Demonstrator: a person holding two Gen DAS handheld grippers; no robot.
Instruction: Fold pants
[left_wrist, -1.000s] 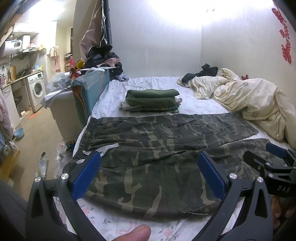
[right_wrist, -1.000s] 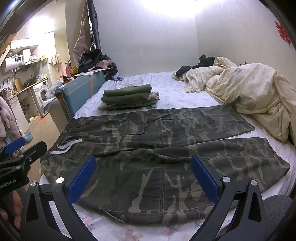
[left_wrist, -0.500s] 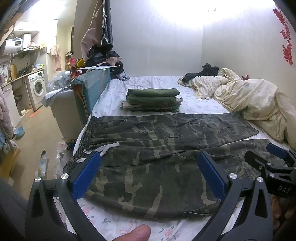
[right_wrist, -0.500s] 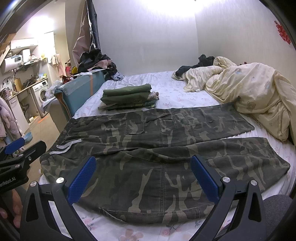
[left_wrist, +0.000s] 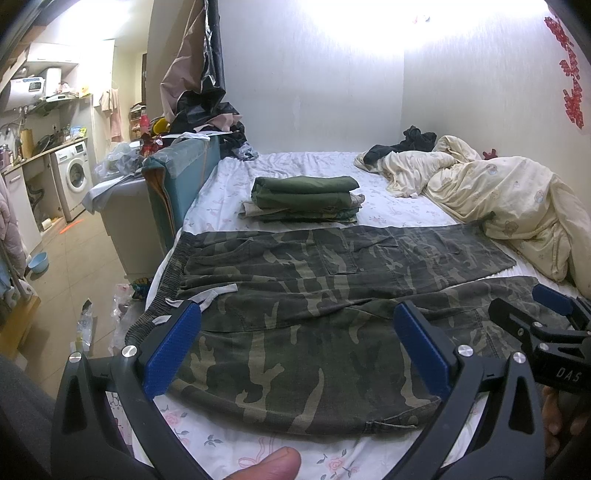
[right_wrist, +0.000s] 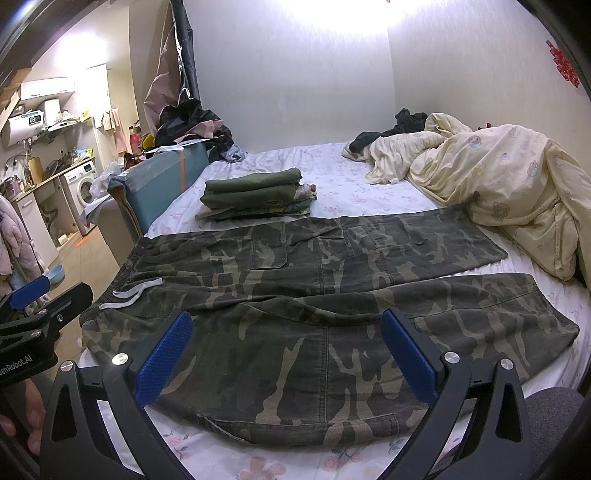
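A: Pants (left_wrist: 325, 295), camouflage, one pair. We log them flat on the bed (left_wrist: 229, 443), waistband to our left, both legs running right, the far leg lying apart from the near one past the crotch.

B: Folds made?

A: None that we can see. Full length is open, the drawstring (right_wrist: 129, 293) lies loose on the waistband. We judge the task at its start: the legs are yet to be laid one over the other, then the length shortened.

B: Grippers?

A: Left gripper (left_wrist: 295, 350), jaws spread wide, nothing between them; it hangs over the seat end near the waistband. Right gripper (right_wrist: 284, 354), likewise spread and empty, above the near leg. Neither touches cloth, as far as we can tell.

B: Other stock?

A: Stack (right_wrist: 255, 195) of folded green garments farther up the bed, just past the far leg; we take it as finished work. Quilt (right_wrist: 498, 173), cream, bunched at the right, touching the far hem.
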